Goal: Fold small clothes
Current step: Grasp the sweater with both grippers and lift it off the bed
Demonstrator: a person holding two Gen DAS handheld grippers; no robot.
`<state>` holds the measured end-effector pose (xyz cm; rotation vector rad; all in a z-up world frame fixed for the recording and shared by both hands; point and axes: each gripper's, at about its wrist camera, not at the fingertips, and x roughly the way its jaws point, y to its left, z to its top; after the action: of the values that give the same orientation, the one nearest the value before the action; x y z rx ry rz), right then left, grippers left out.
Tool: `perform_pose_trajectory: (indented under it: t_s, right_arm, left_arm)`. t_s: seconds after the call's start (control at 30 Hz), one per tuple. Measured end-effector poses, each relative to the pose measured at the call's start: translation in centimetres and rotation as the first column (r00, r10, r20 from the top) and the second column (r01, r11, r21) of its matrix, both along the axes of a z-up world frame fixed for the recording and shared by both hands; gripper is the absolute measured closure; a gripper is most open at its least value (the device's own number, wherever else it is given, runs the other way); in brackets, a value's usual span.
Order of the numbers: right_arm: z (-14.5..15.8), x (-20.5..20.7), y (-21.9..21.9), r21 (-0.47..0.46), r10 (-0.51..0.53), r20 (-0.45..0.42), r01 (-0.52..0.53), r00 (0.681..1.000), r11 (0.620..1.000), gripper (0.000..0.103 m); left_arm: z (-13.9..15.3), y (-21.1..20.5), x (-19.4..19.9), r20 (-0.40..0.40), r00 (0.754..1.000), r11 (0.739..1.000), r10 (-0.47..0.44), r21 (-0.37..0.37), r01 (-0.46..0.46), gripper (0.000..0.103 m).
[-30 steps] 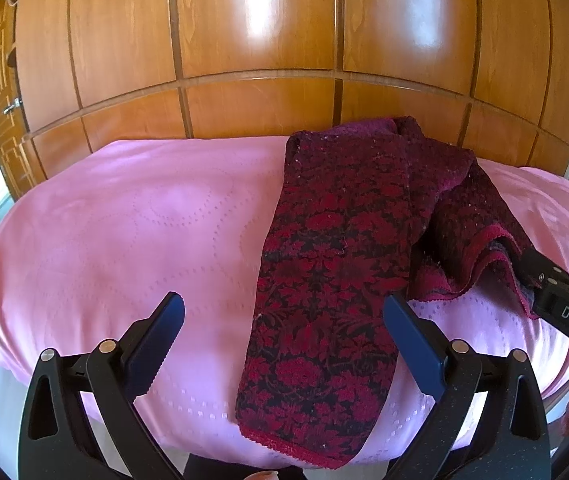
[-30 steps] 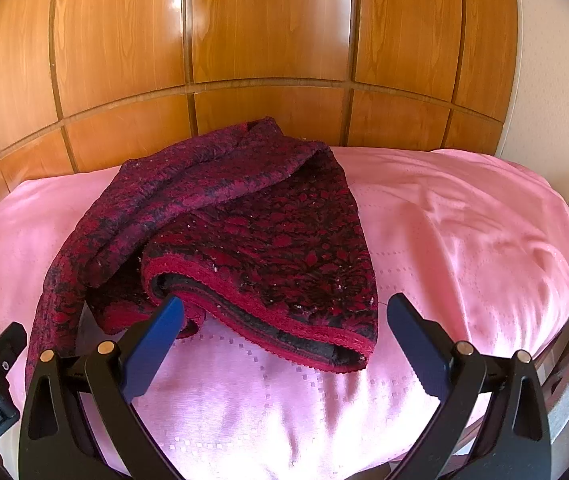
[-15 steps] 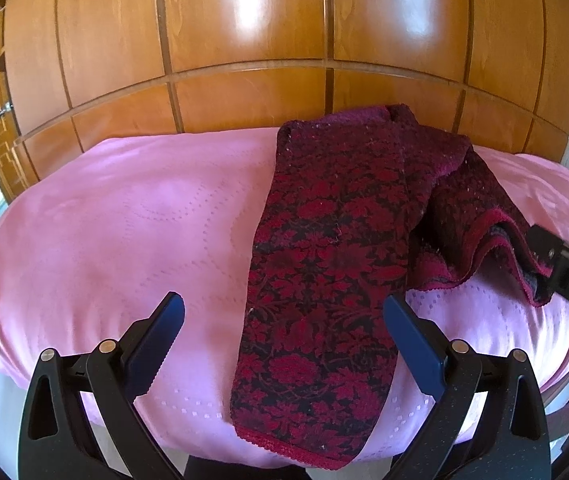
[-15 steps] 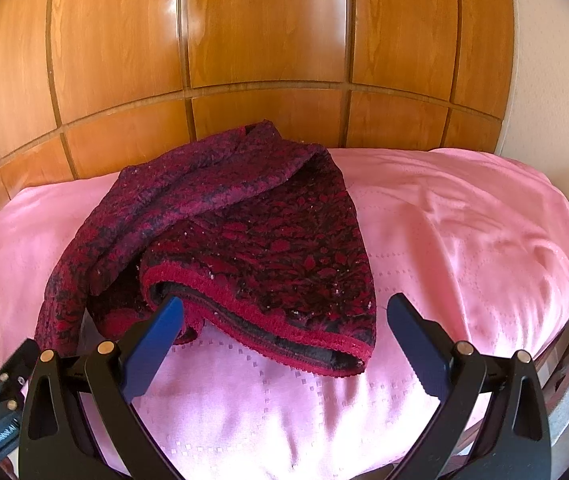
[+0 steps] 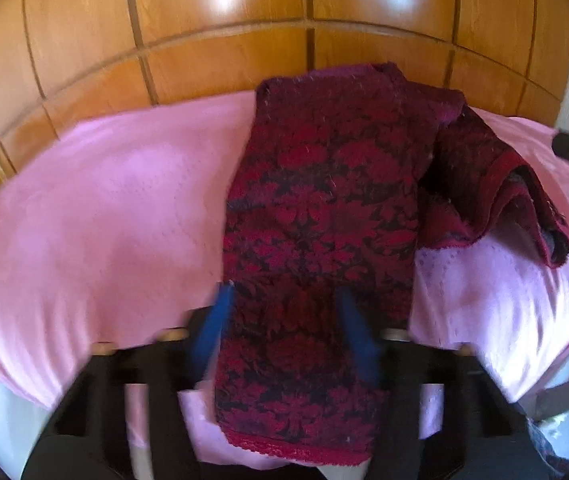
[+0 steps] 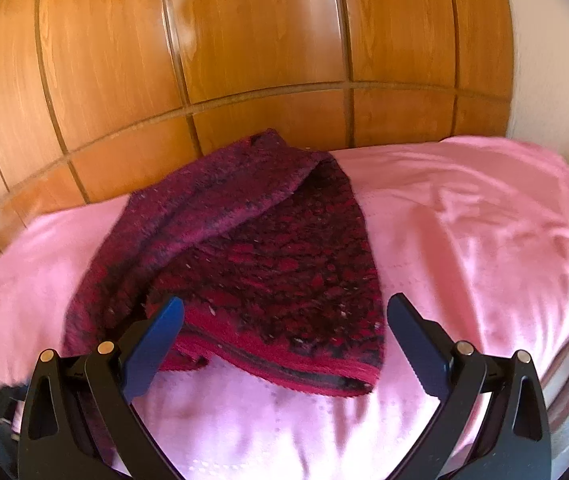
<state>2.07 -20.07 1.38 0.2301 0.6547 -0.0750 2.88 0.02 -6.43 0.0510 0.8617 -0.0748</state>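
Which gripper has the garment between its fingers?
The left gripper: its blurred fingers straddle the flat strip of the red floral garment. The right gripper is wide open, facing the bunched part.

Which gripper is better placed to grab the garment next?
Left. The left gripper already straddles the near strip of the red floral garment, fingers blurred. The right gripper is open, short of the folded hem.

Black hand-held gripper [image 6: 284, 344]; blue fingers [image 6: 152, 344]; brass-coloured screws.
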Motion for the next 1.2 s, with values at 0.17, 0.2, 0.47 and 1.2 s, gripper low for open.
perform_pose_trajectory:
  t_s: [0.17,0.2,0.47,1.2]
  right_arm:
    - [0.2,3.1,-0.8,0.206,0.128,-0.028,-0.120,0.991,0.971,0.014]
    - [0.1,4.2,-0.7,0.242,0.162,-0.045,-0.146,0.986,0.959,0.022]
    - [-3.1,12.3,2.1,0.428,0.311,-0.173,-0.213,0.934,0.878,0.046]
    - [6.5,18.2,-18.8,-0.178,-0.224,-0.073,0.209,0.972,0.962,0.095]
  left_arm:
    - [0.3,2.0,-0.6,0.014,0.999,0.996,-0.029,-0.084,0.030,0.103]
    - [0.7,2.6,-0.7,0.023,0.999,0.993,-0.036,-0.109,0.038,0.103]
    - [4.6,7.9,-0.3,0.091,0.995,0.960,0.040,-0.281,-0.013,0.103]
    - [11.3,24.2,24.2,0.103,0.851,0.854,0.515,-0.145,-0.500,0.103]
